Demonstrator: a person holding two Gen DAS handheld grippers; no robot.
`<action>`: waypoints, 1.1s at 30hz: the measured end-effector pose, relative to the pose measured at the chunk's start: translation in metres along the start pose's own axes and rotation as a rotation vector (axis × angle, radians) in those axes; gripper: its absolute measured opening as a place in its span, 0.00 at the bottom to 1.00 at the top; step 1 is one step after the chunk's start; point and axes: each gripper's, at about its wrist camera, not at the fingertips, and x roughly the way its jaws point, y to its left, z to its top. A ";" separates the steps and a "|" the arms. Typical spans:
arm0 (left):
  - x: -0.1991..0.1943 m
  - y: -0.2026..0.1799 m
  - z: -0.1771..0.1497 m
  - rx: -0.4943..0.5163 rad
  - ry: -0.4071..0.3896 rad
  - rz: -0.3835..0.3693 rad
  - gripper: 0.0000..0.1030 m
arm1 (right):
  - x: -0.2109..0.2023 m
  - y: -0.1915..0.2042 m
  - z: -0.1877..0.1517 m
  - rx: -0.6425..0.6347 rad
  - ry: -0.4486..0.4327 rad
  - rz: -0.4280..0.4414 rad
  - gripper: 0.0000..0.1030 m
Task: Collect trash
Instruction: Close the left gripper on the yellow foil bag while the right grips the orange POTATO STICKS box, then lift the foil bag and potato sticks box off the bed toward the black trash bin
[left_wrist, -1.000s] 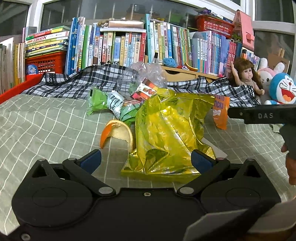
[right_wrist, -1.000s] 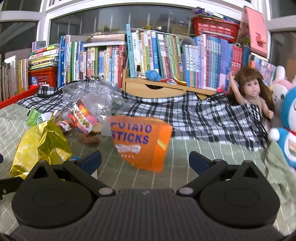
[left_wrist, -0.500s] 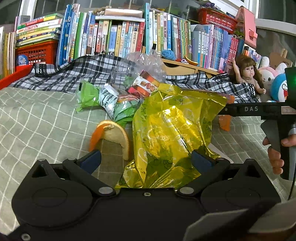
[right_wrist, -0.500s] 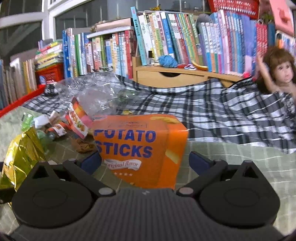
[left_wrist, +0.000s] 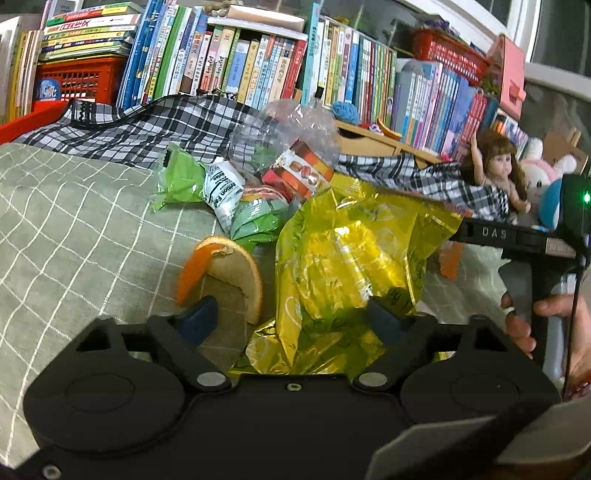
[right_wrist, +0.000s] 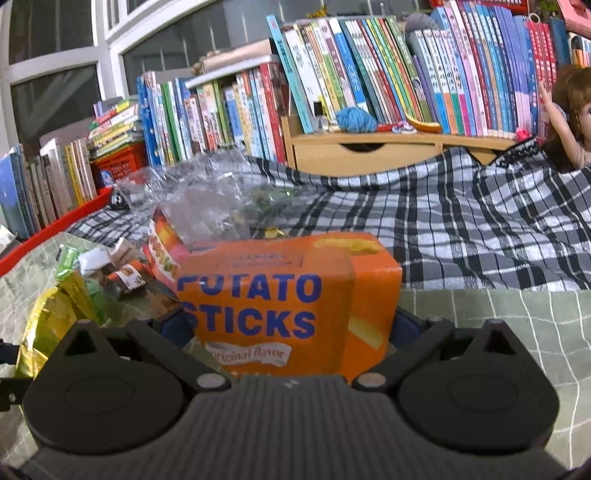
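Observation:
A crumpled yellow foil bag (left_wrist: 351, 258) lies on the green checked cover (left_wrist: 74, 221). My left gripper (left_wrist: 291, 319) has its jaws closing around the bag's lower end. The right pad touches the foil, while the left pad stands clear of it beside an orange peel (left_wrist: 229, 273). An orange "Potato Sticks" box (right_wrist: 280, 306) stands upright between the wide-open fingers of my right gripper (right_wrist: 290, 325) and fills nearly the whole gap. In the left wrist view a hand (left_wrist: 546, 314) holds the right tool's black handle (left_wrist: 495, 233). A corner of the box (left_wrist: 450, 258) shows behind the bag.
Behind the bag lie green wrappers (left_wrist: 177, 181), a white wrapper (left_wrist: 221, 192), a macaron packet (left_wrist: 299, 173) and a clear plastic bag (left_wrist: 295, 122). A black-and-white checked cloth (right_wrist: 480, 229) runs along the back. Behind it stand books (right_wrist: 369, 66), a wooden drawer unit (right_wrist: 369, 151) and a doll (left_wrist: 495, 177).
Both grippers have moved forward. The yellow bag now sits between the left fingers, which have narrowed. The orange box has come between the right fingers, which stay wide.

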 end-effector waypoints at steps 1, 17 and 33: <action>-0.001 0.000 0.000 -0.007 -0.002 -0.009 0.70 | -0.002 0.000 0.000 -0.004 -0.007 0.004 1.00; -0.026 -0.003 0.000 -0.028 -0.048 -0.013 0.28 | -0.026 0.014 0.006 -0.026 -0.070 0.010 0.97; -0.069 -0.005 0.001 -0.041 -0.127 -0.008 0.13 | -0.059 0.029 0.010 -0.064 -0.113 0.009 0.96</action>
